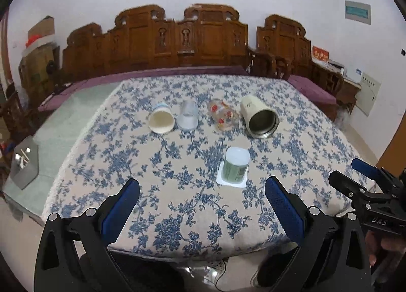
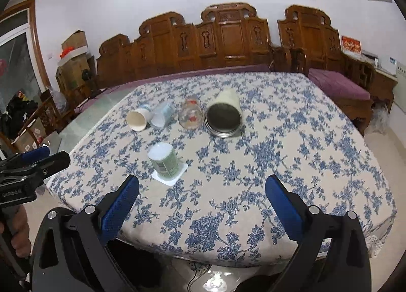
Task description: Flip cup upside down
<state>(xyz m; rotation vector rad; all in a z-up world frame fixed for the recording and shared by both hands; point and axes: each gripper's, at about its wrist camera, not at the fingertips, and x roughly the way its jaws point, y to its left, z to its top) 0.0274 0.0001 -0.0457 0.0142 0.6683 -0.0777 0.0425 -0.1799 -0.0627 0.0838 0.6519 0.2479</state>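
Green cup (image 1: 235,168) stands inverted on its white coaster (image 1: 232,182)
Both grippers hang back, jaws wide, empty; left gripper (image 1: 203,205), right gripper (image 2: 203,205).

We hold the left tool (image 1: 202,191) with its blue pads spread wide and nothing between them, low over the near edge of the table (image 1: 177,216). Ahead, a green cup (image 1: 235,165) stands upside down on a white coaster (image 1: 232,182). Beyond it four cups lie on their sides in a row: white paper cup (image 1: 161,120), clear plastic cup (image 1: 188,117), flowered glass (image 1: 223,114), cream steel mug (image 1: 258,117). The right tool (image 1: 355,177) shows at the right edge.
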